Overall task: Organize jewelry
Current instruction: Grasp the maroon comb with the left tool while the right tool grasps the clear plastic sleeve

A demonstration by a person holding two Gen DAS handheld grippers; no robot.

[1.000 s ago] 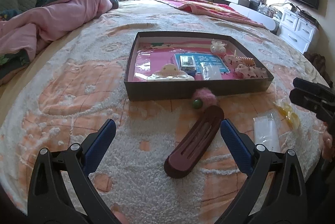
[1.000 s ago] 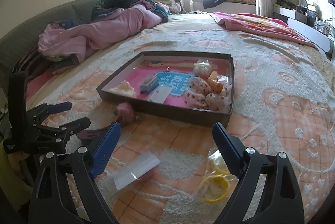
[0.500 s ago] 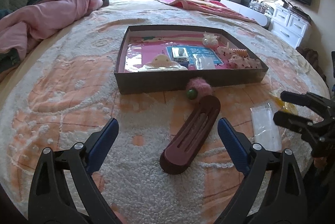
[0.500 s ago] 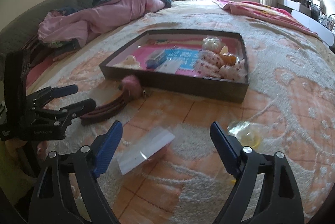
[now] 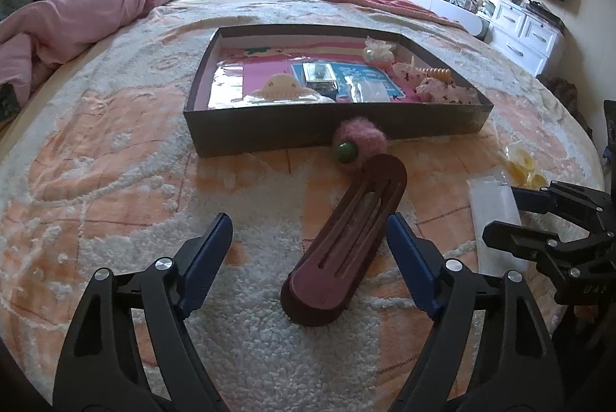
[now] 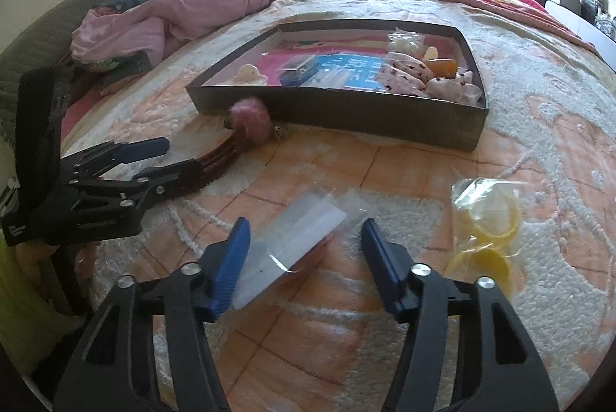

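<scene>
Over on the left, the left gripper point(image 5: 310, 238) hangs low with its jaws spread wide, straddling the dark red hair clip point(image 5: 346, 250) that lies on the bedspread point(image 5: 115, 158), not touching it yet. Just past the clip's far end, a pink pom-pom point(image 5: 360, 138) sits against the front wall of the tray point(image 5: 269, 131), which already holds a cream claw clip, a small boxed item, packets and spotted fabric pieces, so a fair share looks sorted. Moving right, the right gripper point(image 6: 304, 246) is open too, framing a clear flat packet point(image 6: 292, 246); its contents are too blurred to call. Furthest right, a bag of yellow rings point(image 6: 487, 219) waits. Four pieces left outside, by my count.
</scene>
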